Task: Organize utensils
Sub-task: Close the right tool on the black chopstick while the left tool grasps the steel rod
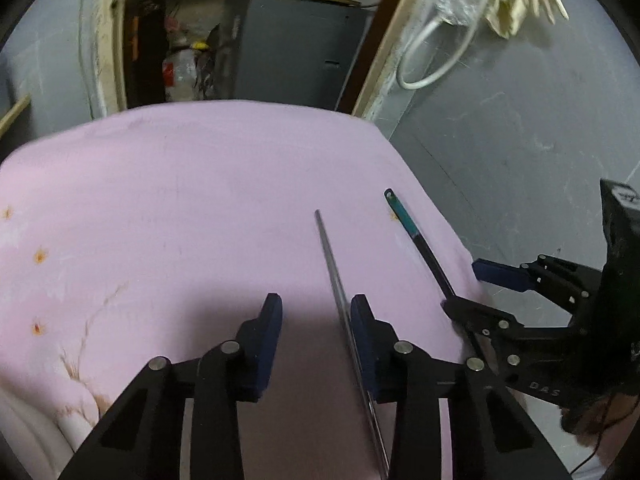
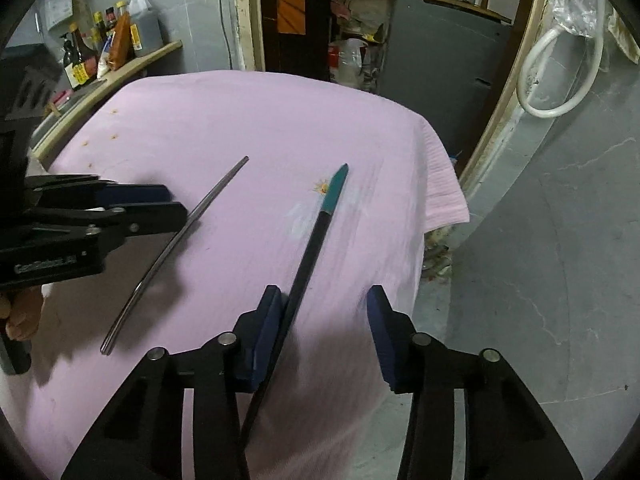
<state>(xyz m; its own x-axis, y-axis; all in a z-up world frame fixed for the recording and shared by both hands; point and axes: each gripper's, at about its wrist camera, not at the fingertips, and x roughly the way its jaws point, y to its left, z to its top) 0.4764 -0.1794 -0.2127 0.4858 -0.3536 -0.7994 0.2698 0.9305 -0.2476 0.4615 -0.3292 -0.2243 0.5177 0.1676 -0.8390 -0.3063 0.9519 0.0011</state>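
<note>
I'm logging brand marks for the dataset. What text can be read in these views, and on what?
"DAS": on the black two-finger right gripper body.
Embossed lettering on the black left gripper body: too blurred to read.
Labels on the brown sauce bottles on the wooden shelf: too small to read.

Steel utensil (image 1: 344, 312) — near end runs off the bottom edge of the left wrist view, working end unidentifiable. Teal-handled utensil (image 2: 316, 240) — lower end hidden under the right gripper (image 2: 324, 336), type cannot be told. Shelf bottles (image 2: 100, 36) — labels too small to read. Pink cloth (image 1: 180, 200) — near side cut off.
</note>
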